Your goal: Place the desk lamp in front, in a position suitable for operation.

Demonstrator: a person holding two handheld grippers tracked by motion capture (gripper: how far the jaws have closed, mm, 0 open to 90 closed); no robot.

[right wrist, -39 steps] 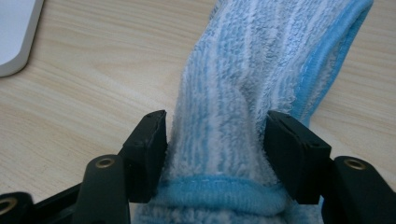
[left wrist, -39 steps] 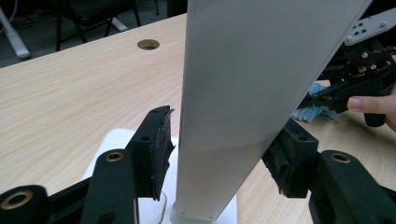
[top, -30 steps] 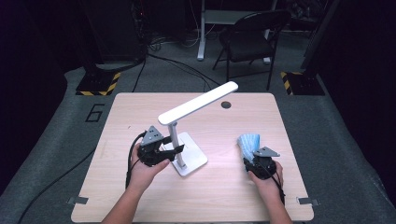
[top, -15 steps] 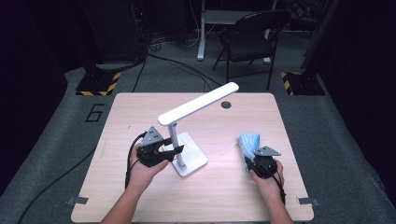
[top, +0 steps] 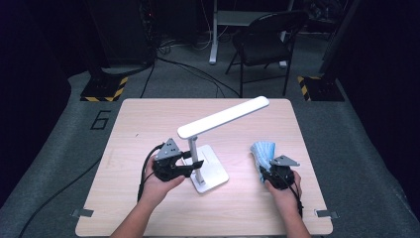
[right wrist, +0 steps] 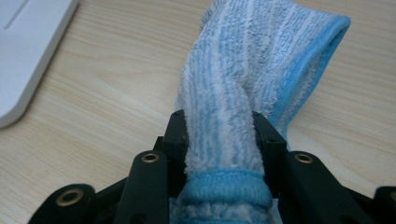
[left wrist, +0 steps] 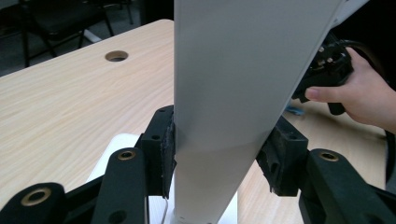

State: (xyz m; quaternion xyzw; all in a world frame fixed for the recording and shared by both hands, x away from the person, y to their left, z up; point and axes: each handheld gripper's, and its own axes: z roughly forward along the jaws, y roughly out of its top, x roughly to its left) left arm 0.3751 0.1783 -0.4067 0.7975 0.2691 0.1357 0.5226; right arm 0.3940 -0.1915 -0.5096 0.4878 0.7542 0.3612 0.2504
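Observation:
A white desk lamp (top: 223, 118) stands mid-table on a flat base (top: 214, 174). My left gripper (top: 190, 166) reaches in from the left, and its jaws have just been closing on the lamp's upright post (left wrist: 233, 70). Both pads (left wrist: 167, 149) press on the post's sides. A blue-and-white striped cloth (top: 261, 151) rises from my right gripper (top: 270, 171) at the table's right. Its jaws have just been closing, and they now squeeze the bunched cloth (right wrist: 261, 51) between the pads (right wrist: 177, 135). The left gripper view also shows the other hand (left wrist: 359, 93) farther off.
The light wooden table (top: 148, 124) has a round cable hole (left wrist: 116, 56) near its far edge. A dark chair (top: 267, 39) and a yellow-and-black striped stand foot (top: 104, 89) sit on the floor behind. A corner of the lamp base (right wrist: 28, 51) lies left of the cloth.

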